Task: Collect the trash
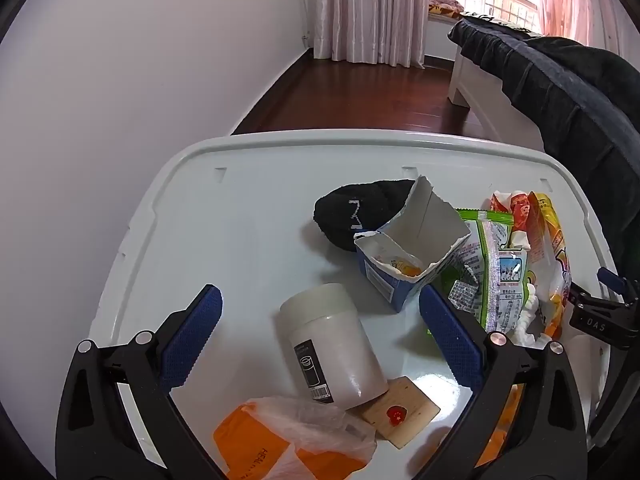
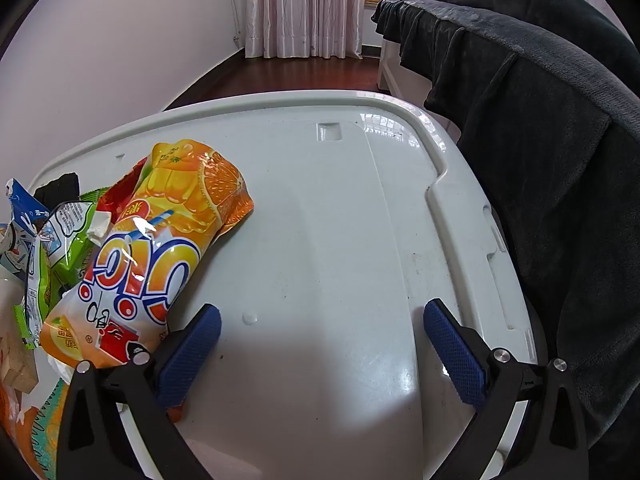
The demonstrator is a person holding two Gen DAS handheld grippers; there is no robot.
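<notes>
Both tools hang over a white plastic counter (image 1: 248,216) with a raised rim, each tilted downward. The left tool (image 1: 320,344) stands spread to its widest, its 2 blue pads holding nothing; between them lies a white cylindrical container (image 1: 336,344) tipped on its side, touching neither pad. Just near of it are a crumpled clear and orange plastic bag (image 1: 296,440) and a small wooden card (image 1: 400,410) bearing a red mark, the container's end resting on the card. Farther out sits a torn blue and white carton (image 1: 404,252), open at the top, with a black sock (image 1: 360,212) behind it. To the right of the carton lie a green snack wrapper (image 1: 492,264) and an orange jelly packet (image 2: 160,240), partly overlapping. The right tool (image 2: 322,348) is likewise fully spread and empty, above a bare stretch of counter; its left pad sits right at the near end of the orange packet, though contact cannot be told. A dark blanket (image 2: 540,140) drapes over a bed at the right, and pink curtains (image 2: 304,8) hang at the far wall.
</notes>
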